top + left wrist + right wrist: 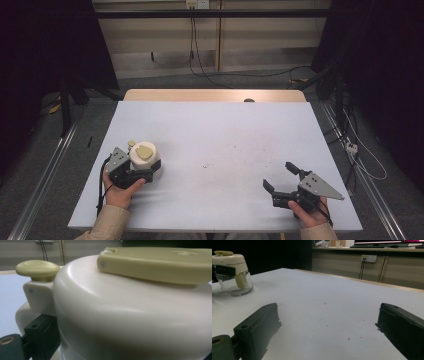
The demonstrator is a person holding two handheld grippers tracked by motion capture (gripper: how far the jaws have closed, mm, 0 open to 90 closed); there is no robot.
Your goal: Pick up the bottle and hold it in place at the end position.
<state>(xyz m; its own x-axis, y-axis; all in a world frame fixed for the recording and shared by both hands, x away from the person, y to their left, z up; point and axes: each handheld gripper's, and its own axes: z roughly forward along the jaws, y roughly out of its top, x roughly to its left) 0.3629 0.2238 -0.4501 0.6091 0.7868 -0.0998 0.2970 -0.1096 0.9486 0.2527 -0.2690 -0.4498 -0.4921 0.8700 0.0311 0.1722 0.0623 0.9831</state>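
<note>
A small food chopper point(145, 156) stands at the table's left: a cream-white lid point(125, 315) with a pale yellow handle point(155, 263) and knob point(37, 268) over a clear glass bowl point(234, 286). My left gripper point(144, 169) is shut on the lid, one black jaw pressed against its side. My right gripper point(278, 175) sits at the front right, a person's hand holding it. Its jaws stand wide open over the bare table with nothing between them. In the right gripper view the chopper point(233, 270) stands upright far off to the left of the right gripper point(328, 315).
A white sheet point(215, 130) covers the table, with faint marks near its middle point(207, 165). A wooden strip point(190, 95) runs along the far edge, with a small dark thing point(249, 100) on it. Cables and a power strip point(351, 147) lie on the floor at the right.
</note>
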